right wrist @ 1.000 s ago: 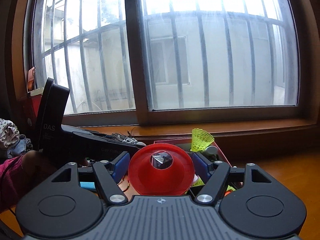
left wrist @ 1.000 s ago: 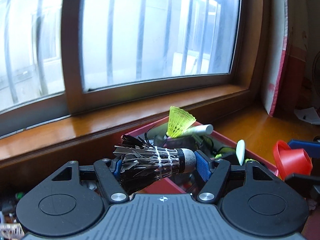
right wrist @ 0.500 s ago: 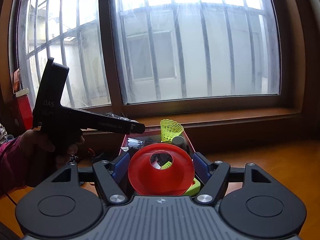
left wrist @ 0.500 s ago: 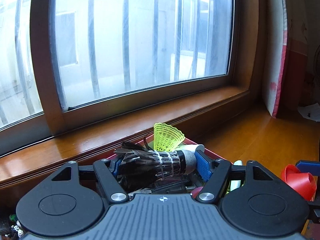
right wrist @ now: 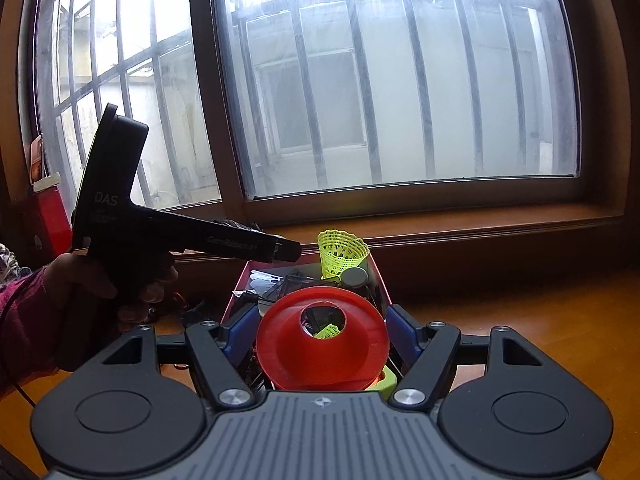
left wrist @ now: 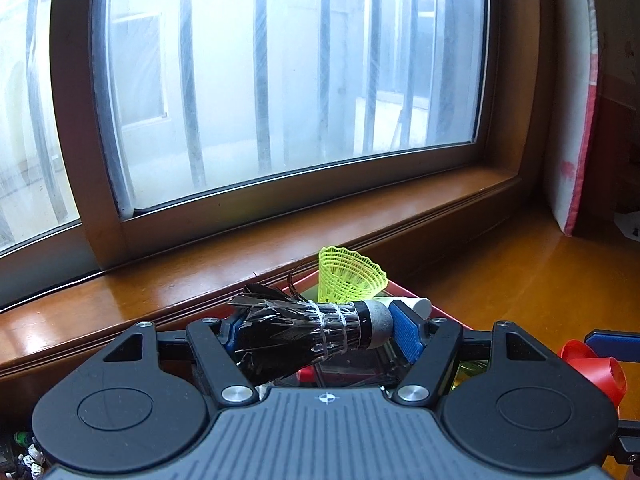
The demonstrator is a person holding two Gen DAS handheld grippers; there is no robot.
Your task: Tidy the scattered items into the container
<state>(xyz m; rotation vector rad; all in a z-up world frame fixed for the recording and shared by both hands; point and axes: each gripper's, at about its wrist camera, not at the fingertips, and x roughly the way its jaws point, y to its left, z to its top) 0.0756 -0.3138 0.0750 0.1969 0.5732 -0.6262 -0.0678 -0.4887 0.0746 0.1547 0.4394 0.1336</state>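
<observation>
Gripping a black shuttlecock (left wrist: 304,334) crosswise, cork at 3 o'clock, the left gripper (left wrist: 320,332) hovers over the red container (right wrist: 378,276); the right gripper (right wrist: 322,334), jaws clamped on a red cone (right wrist: 320,346), hovers alongside, a yellow shuttlecock (right wrist: 340,254) at 12 o'clock.

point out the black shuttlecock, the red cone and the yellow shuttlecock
black shuttlecock (left wrist: 304,340), left wrist view, on its feathers
red cone (right wrist: 280,344), right wrist view, on its flared wall
yellow shuttlecock (right wrist: 340,252), right wrist view, on its skirt

Windowsill (left wrist: 248,276): glossy varnished wood. Black shuttlecock (left wrist: 304,332): ragged feathers, thread-bound. Red cone (right wrist: 322,340): smooth plastic. Yellow shuttlecock (right wrist: 340,252): plastic mesh.
</observation>
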